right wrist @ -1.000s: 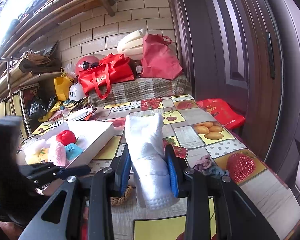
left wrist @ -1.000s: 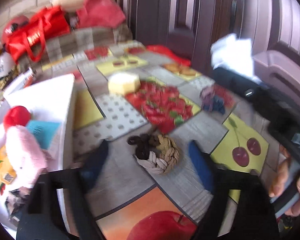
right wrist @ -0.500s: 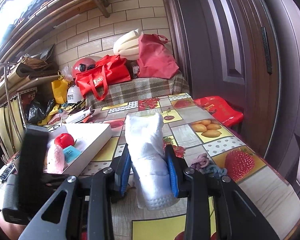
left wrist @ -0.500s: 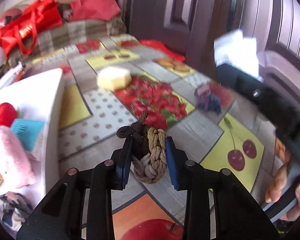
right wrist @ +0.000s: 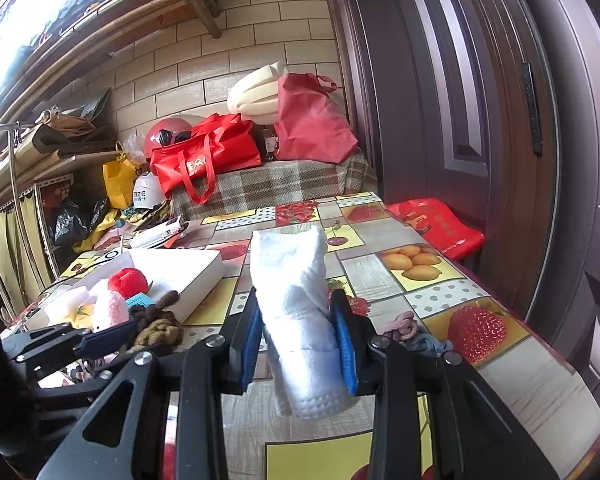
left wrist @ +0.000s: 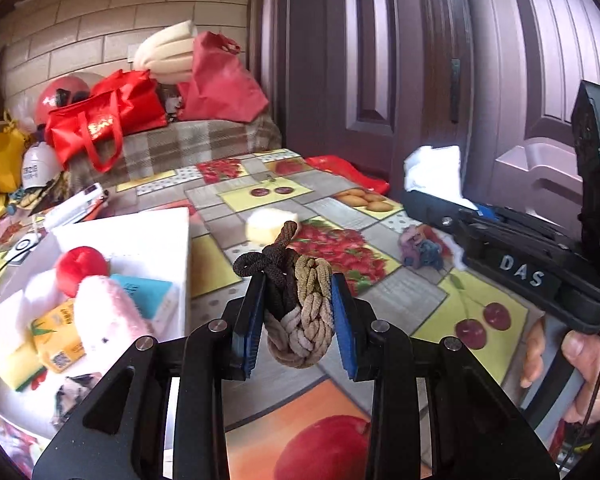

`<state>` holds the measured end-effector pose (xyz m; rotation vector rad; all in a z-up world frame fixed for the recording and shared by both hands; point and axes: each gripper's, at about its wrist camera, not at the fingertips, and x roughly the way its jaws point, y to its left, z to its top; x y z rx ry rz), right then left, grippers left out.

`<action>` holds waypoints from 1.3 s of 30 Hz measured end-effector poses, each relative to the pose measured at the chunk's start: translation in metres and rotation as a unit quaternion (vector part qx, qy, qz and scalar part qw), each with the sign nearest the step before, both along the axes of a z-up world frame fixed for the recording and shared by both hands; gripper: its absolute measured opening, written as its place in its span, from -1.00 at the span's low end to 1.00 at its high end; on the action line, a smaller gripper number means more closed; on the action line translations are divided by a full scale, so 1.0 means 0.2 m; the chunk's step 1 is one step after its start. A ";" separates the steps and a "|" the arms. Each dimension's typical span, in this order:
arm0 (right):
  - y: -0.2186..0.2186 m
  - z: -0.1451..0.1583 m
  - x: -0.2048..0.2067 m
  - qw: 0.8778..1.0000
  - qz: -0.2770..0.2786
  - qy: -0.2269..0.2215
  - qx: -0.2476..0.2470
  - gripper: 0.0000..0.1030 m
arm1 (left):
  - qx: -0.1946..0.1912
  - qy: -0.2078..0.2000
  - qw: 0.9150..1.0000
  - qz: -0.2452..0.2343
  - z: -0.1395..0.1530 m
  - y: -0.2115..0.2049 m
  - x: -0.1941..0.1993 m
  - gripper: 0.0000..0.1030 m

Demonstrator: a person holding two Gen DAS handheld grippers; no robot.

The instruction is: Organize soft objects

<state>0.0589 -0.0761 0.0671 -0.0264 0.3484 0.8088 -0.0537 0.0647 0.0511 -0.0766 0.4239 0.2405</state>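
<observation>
Since a second ago my left gripper [left wrist: 298,316] has gone from straddling the braided rope knot [left wrist: 300,312] on the tabletop [left wrist: 400,300] with jaws apart to clamping it and raising it clear of the cloth. My right gripper [right wrist: 298,340] has kept its jaws clamped on the white folded towel [right wrist: 296,312] throughout, held above the near middle of the tabletop.

My worry is the knot. The jaws pinch it across its middle, with the dark brown loop sticking up free above the pads and the pale coil bulging below them. Being soft cord, it could squash and slide downward if I swing it quickly toward the white box [left wrist: 148,232] at the left. The box already holds a pink plush [left wrist: 104,324], a red ball [left wrist: 80,266], sponges and a juice carton, so the knot could land on the pile and roll out over the low rim. My two tools are close together too, and could bump.

The knot is braided in three shades: dark brown, olive tan and pale beige. It looks dense, dry and springy. A small purple-blue scrunchie [left wrist: 420,246] and a yellow sponge [left wrist: 266,224] lie farther off, still to be gathered.
</observation>
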 end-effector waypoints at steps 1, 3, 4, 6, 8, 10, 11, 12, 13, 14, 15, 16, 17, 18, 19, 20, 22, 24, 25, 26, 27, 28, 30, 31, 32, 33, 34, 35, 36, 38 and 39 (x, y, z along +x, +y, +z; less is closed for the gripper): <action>0.00 0.00 0.00 1.000 0.001 0.000 0.001 -0.34 | -0.001 -0.001 1.000 0.005 0.00 0.02 -0.01 -0.40; 0.02 0.00 -0.01 1.000 0.004 0.001 -0.001 -0.34 | -0.002 -0.002 1.000 0.018 0.00 0.07 -0.04 -0.39; 0.03 0.00 -0.01 1.000 0.006 0.002 -0.001 -0.34 | -0.003 -0.004 1.000 0.024 0.00 0.08 -0.05 -0.39; 0.04 0.00 -0.02 1.000 0.011 0.004 0.001 -0.33 | -0.001 -0.007 0.999 0.035 -0.01 0.12 -0.09 -0.39; 0.06 -0.01 -0.02 1.000 0.015 0.008 0.002 -0.33 | 0.000 -0.009 0.999 0.045 -0.01 0.15 -0.12 -0.39; 0.09 -0.01 -0.03 1.000 0.023 0.013 0.003 -0.33 | 0.000 -0.010 0.999 0.054 -0.01 0.18 -0.15 -0.39; 0.10 -0.01 -0.03 1.000 0.026 0.014 0.003 -0.33 | 0.001 -0.009 0.998 0.058 -0.01 0.19 -0.16 -0.39; 0.11 -0.01 -0.04 0.999 0.031 0.015 0.003 -0.33 | 0.001 -0.009 0.998 0.061 -0.01 0.19 -0.16 -0.39; 0.12 -0.01 -0.05 0.999 0.035 0.016 0.003 -0.33 | 0.002 -0.010 0.998 0.063 -0.01 0.20 -0.17 -0.39; 0.13 -0.01 -0.05 0.999 0.038 0.015 0.002 -0.33 | 0.003 -0.011 0.998 0.066 -0.01 0.20 -0.18 -0.39; 0.14 -0.01 -0.06 0.999 0.042 0.014 0.002 -0.33 | 0.003 -0.013 0.998 0.068 -0.01 0.20 -0.18 -0.39; 0.14 -0.01 -0.06 0.999 0.044 0.014 0.001 -0.33 | 0.004 -0.015 0.997 0.070 -0.01 0.21 -0.19 -0.39; 0.15 -0.01 -0.07 0.999 0.046 0.014 0.000 -0.33 | 0.004 -0.016 0.997 0.071 -0.01 0.21 -0.19 -0.39; 0.16 -0.01 -0.07 0.999 0.048 0.015 -0.002 -0.33 | 0.003 -0.017 0.997 0.071 -0.01 0.22 -0.19 -0.39; 0.16 -0.02 -0.07 0.999 0.049 0.016 -0.003 -0.33 | 0.001 -0.017 0.997 0.072 -0.01 0.22 -0.20 -0.39; 0.17 -0.02 -0.07 0.999 0.050 0.017 -0.004 -0.33 | -0.001 -0.017 0.997 0.073 -0.01 0.23 -0.20 -0.39; 0.18 -0.02 -0.07 0.998 0.052 0.021 -0.004 -0.33 | -0.002 -0.019 0.997 0.075 -0.01 0.24 -0.21 -0.39; 0.20 -0.02 -0.08 0.998 0.054 0.023 -0.005 -0.33 | -0.001 -0.021 0.997 0.077 -0.01 0.24 -0.22 -0.39; 0.20 -0.03 -0.09 0.998 0.055 0.024 -0.005 -0.33 | 0.000 -0.021 0.997 0.079 -0.01 0.25 -0.22 -0.39; 0.22 -0.03 -0.09 0.998 0.058 0.024 -0.006 -0.33 | 0.001 -0.021 0.997 0.080 -0.01 0.25 -0.23 -0.39; 0.23 -0.03 -0.10 0.998 0.060 0.024 -0.007 -0.33 | 0.001 -0.022 0.996 0.082 -0.02 0.26 -0.23 -0.39; 0.24 -0.03 -0.11 0.998 0.062 0.025 -0.008 -0.33 | 0.001 -0.022 0.996 0.084 -0.02 0.26 -0.24 -0.39; 0.27 -0.03 -0.12 0.997 0.068 0.025 -0.010 -0.33 | 0.001 -0.022 0.996 0.090 -0.02 0.28 -0.25 -0.39; 0.28 -0.04 -0.12 0.997 0.071 0.024 -0.011 -0.33 | 0.001 -0.023 0.995 0.093 -0.02 0.29 -0.25 -0.39; 0.30 -0.04 -0.13 0.997 0.075 0.023 -0.014 -0.33 | 0.001 -0.023 0.995 0.097 -0.02 0.30 -0.26 -0.39; 0.31 -0.04 -0.13 0.997 0.077 0.022 -0.016 -0.33 | 0.002 -0.023 0.995 0.099 -0.02 0.31 -0.27 -0.39; 0.32 -0.04 -0.14 0.996 0.079 0.021 -0.018 -0.33 | 0.002 -0.023 0.994 0.103 -0.02 0.32 -0.28 -0.39; 0.34 -0.04 -0.15 0.996 0.082 0.019 -0.020 -0.33 | 0.001 -0.024 0.994 0.107 -0.02 0.34 -0.29 -0.39; 0.35 -0.04 -0.15 0.996 0.085 0.017 -0.021 -0.33 | 0.001 -0.024 0.994 0.110 -0.02 0.35 -0.30 -0.39; 0.37 -0.05 -0.17 0.996 0.089 0.014 -0.024 -0.33 | -0.002 -0.025 0.993 0.119 -0.03 0.39 -0.32 -0.39; 0.39 -0.05 -0.18 0.995 0.092 0.011 -0.026 -0.33 | -0.003 -0.025 0.992 0.122 -0.02 0.40 -0.33 -0.39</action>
